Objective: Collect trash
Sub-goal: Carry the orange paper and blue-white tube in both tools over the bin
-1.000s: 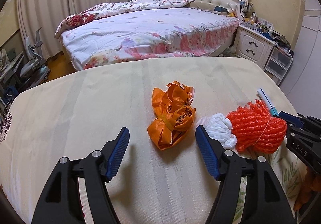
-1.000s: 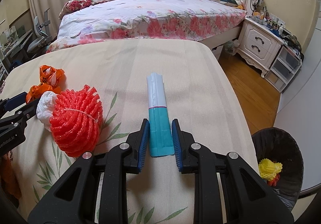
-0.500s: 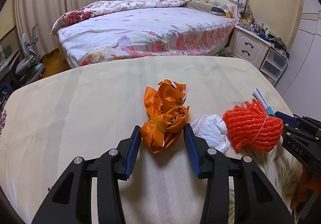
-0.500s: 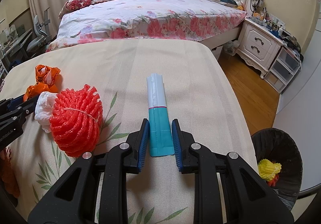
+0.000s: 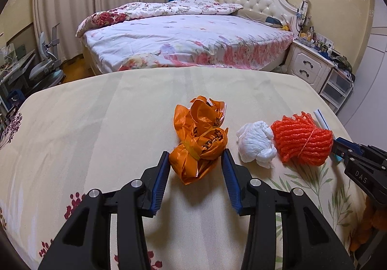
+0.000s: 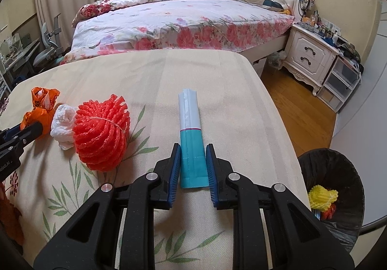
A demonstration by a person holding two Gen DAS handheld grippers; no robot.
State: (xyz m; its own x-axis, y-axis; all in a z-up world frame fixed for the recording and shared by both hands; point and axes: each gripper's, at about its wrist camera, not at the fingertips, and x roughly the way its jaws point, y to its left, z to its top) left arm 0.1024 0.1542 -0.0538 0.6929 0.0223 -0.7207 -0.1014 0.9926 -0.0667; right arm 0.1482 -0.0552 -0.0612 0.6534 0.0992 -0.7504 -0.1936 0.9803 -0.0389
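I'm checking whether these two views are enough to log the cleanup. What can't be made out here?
- Trash bin, right wrist view: the picture's edge cuts off its far side, and its depths are dark below the yellow foam net.
- Teal-and-white wrapper, left wrist view: mostly hidden behind the red foam net.
- Orange plastic bag: its black print is too crumpled to read.
- Nightstand clutter: too small to identify.

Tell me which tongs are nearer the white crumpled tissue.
Left. The left tongs straddle the orange bag right beside the tissue; the right tongs sit beyond the red foam net.
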